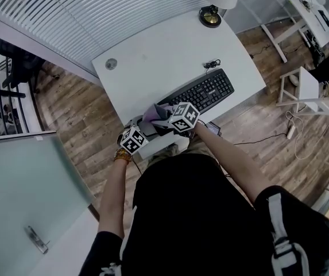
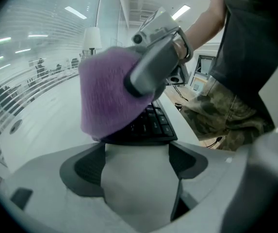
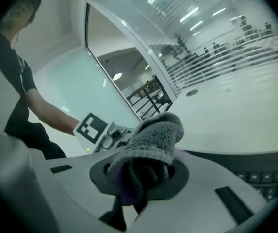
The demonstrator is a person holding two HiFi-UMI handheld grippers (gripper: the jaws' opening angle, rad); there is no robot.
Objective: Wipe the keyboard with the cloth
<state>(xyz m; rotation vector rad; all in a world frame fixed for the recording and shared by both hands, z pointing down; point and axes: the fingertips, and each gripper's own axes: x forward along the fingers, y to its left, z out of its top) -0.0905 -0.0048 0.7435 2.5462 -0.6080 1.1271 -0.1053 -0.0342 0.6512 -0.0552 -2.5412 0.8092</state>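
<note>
Pinching the cloth (image 3: 154,136) by a bunched fold, the right gripper (image 3: 139,178) holds it at the end of the keyboard (image 1: 207,91); it looks soft, light and limp, so a bunched grip suits it; the left gripper (image 2: 136,163) has its fingers spread, empty.

Keyboard (image 1: 207,91) on the desk (image 1: 164,50), toward its near right edge; lamp base (image 1: 211,17) behind it at the far edge. Cloth (image 1: 154,115) over the keyboard's left end, between the right gripper's (image 3: 139,174) jaws. Left gripper (image 2: 136,164) just left of the cloth, at the desk's near edge.
</note>
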